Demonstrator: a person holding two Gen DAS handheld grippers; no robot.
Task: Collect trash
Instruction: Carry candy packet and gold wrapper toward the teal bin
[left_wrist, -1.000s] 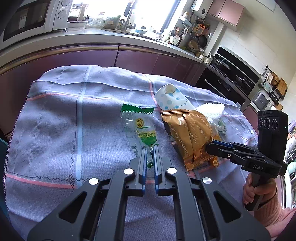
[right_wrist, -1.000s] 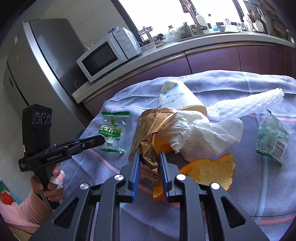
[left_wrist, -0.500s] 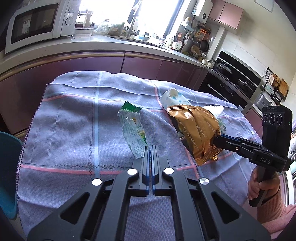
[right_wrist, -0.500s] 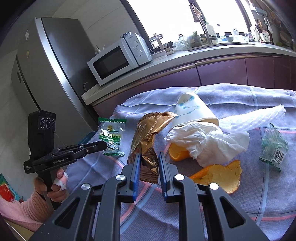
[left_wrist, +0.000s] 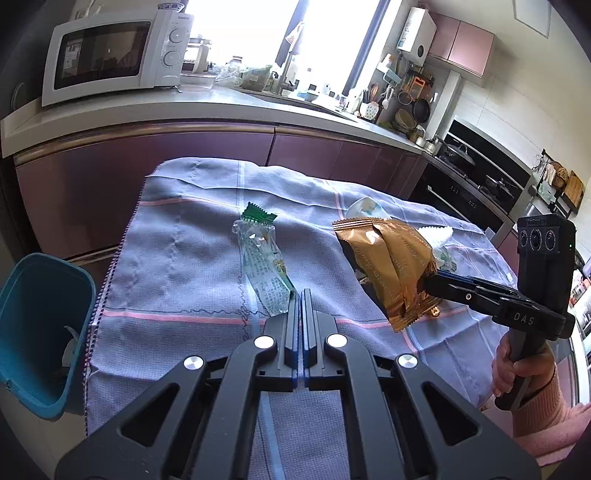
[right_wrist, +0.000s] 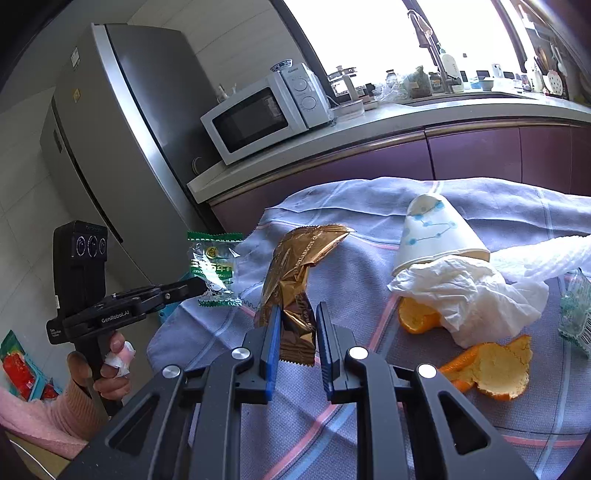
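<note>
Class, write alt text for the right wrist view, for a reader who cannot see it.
The right gripper holds a crumpled gold wrapper above a blue-grey tablecloth, jaws closed on it. At left, the left gripper lifts a green-edged clear wrapper. Orange peel, tissue and a paper cup remain at right.

A woven, matt grey cloth (right_wrist: 369, 424) covers the bench. The gold wrapper (right_wrist: 295, 280) is glossy crinkled foil, the green-edged wrapper (left_wrist: 264, 269) clear shiny plastic, the tissue (right_wrist: 469, 295) soft crumpled paper.
</note>
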